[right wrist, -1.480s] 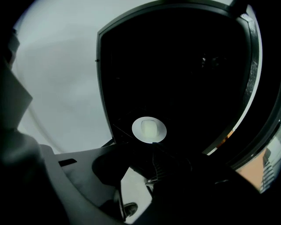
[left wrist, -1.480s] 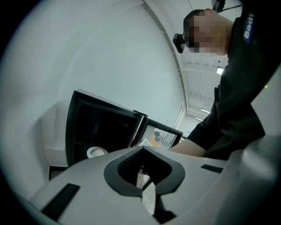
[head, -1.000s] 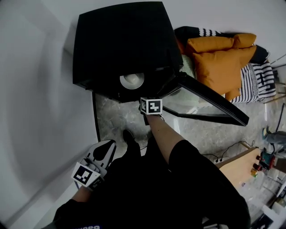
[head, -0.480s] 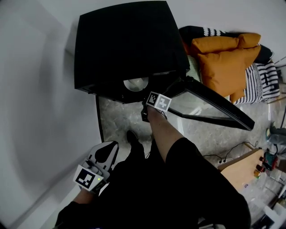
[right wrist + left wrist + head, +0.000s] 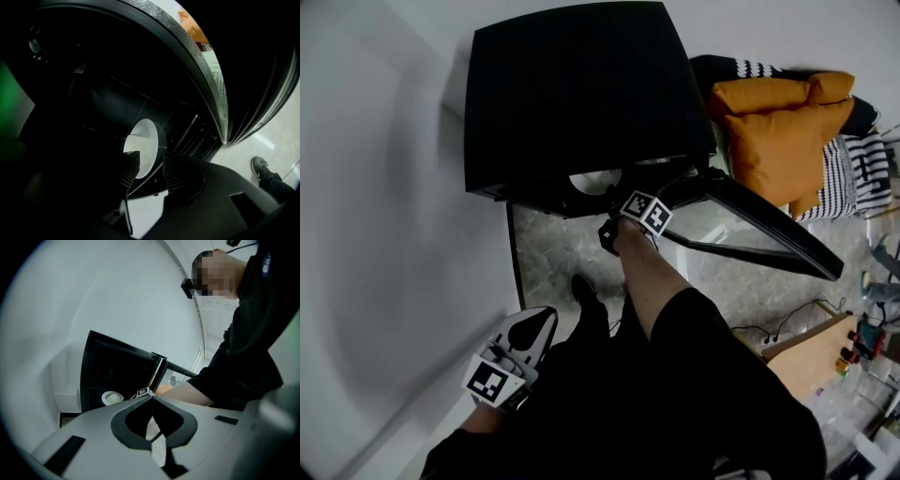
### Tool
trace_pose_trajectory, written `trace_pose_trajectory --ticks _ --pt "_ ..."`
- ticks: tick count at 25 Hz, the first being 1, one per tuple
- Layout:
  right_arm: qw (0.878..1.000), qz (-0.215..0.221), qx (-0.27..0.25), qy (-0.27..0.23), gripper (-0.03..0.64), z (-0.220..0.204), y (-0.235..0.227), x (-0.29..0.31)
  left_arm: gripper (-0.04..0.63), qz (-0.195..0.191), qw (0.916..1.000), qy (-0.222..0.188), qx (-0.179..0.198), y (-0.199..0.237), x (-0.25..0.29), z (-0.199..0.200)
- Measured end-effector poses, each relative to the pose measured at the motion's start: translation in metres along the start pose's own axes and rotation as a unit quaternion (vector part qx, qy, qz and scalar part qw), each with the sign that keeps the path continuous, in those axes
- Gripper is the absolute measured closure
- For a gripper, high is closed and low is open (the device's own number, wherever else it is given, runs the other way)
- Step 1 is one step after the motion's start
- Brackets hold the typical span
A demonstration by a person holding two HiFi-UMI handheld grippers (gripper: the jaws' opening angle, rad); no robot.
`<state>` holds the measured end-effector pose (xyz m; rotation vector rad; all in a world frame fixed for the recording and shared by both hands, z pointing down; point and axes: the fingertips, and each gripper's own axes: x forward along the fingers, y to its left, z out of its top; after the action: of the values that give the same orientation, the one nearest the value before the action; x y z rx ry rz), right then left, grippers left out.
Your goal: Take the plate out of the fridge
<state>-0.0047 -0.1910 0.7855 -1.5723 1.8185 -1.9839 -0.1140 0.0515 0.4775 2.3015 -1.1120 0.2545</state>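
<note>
Deep in the dark black fridge (image 5: 581, 94): white plate (image 5: 146, 138), right at the spread jaws of the right gripper (image 5: 150, 159); contact unclear. Alongside, swung-out glass door (image 5: 750, 230), orange cushions (image 5: 783, 122). Left gripper (image 5: 151, 401) closed, empty. From above, plate mostly hidden under the fridge top.

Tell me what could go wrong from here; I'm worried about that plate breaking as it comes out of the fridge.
The right claw is open at the rim of the plate; a shallow bite could let it slip onto the hard floor. The open door stands close beside the arm, so the plate might knock it coming out. The left claw is shut and far back, giving no support.
</note>
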Motion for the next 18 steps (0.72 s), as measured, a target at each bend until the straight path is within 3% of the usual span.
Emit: trace_pose_trajectory --ticks 7,12,18 --pt "1.000 0.002 0.025 -0.014 0.461 0.000 -0.006 0.006 0.589 -0.001 0.9999 0.007 -0.015 0.008 -0.005 -0.010" --pt "0.998 0.031 0.046 -0.031 0.463 0.002 -0.004 0.005 0.589 0.000 0.9997 0.011 -0.021 0.013 -0.008 -0.015" --pt "0.999 0.033 0.025 -0.030 0.463 0.002 -0.003 0.006 0.588 -0.002 0.9994 0.017 -0.029 0.020 -0.014 -0.022"
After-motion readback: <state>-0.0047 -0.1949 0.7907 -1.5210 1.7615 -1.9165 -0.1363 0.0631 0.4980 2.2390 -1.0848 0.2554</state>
